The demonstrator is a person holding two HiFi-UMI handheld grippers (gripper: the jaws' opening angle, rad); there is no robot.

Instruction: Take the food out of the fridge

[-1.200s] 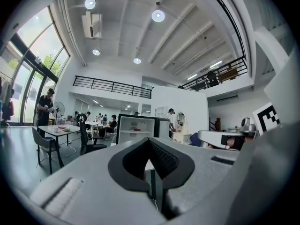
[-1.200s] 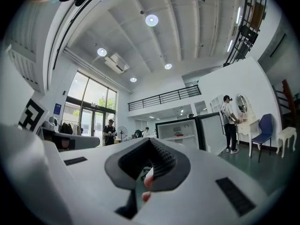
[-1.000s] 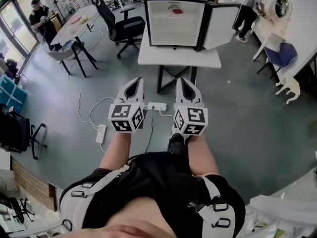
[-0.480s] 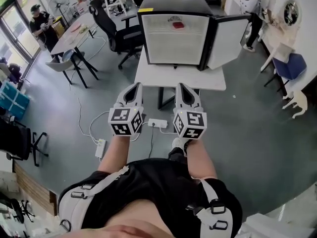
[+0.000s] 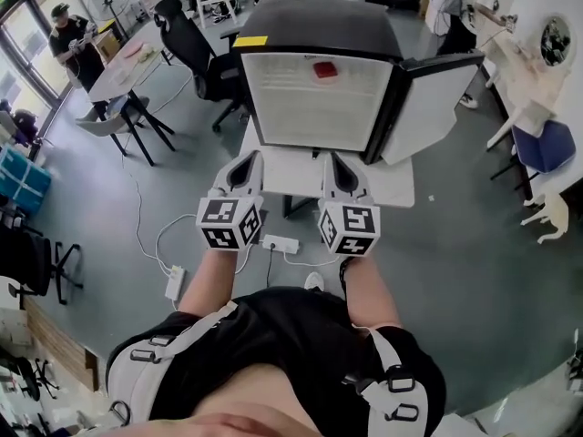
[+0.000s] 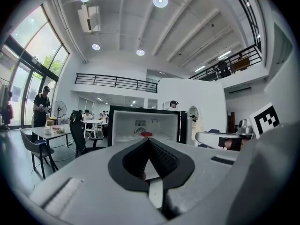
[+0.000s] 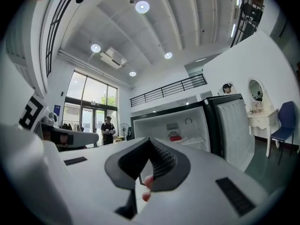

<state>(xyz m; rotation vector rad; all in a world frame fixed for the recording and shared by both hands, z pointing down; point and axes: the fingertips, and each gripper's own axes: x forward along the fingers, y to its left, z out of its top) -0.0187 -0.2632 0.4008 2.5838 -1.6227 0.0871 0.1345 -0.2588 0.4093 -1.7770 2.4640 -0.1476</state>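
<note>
A small black fridge [image 5: 319, 25] stands on a white table [image 5: 301, 173] straight ahead, its door [image 5: 428, 107] swung open to the right. A red piece of food [image 5: 323, 69] lies on the upper shelf inside; it also shows in the left gripper view as the red food [image 6: 146, 134] and in the right gripper view as the red food [image 7: 175, 138]. My left gripper [image 5: 244, 164] and right gripper [image 5: 339, 167] are held level side by side at the table's near edge, well short of the food. Both are shut with nothing held.
A white power strip [image 5: 274, 244] with cables lies on the floor under my hands. A black office chair [image 5: 196, 57] and a desk [image 5: 127, 62] stand to the left, where a person [image 5: 68, 35] stands. More people and a blue chair [image 5: 547, 148] are at the right.
The fridge and table have drawn much nearer and larger in the head view. Both grippers stay side by side and shut, now over the table's near edge rather than the floor.
</note>
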